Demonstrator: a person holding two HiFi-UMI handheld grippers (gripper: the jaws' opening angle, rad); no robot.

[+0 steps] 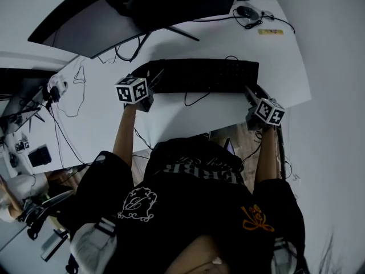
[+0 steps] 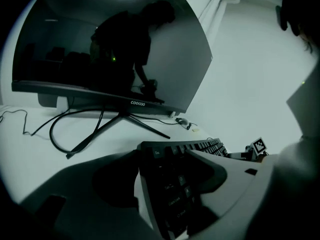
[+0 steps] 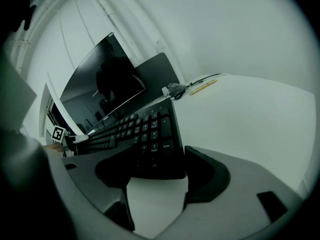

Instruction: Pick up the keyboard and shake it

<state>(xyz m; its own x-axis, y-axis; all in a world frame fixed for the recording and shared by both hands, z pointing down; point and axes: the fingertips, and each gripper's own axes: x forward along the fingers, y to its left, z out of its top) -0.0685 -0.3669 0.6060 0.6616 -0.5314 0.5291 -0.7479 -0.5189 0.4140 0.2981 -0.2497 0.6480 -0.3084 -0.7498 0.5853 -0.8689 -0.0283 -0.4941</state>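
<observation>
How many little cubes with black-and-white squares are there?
2. One cube is by the keyboard's left end, the other by its right end. I can't see any more hiding.

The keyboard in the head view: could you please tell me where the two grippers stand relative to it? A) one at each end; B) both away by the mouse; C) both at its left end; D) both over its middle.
A: the left gripper has the Esc end of the keyboard between its closing jaws, and the right gripper has the number-pad end between its own, also closing.
</observation>
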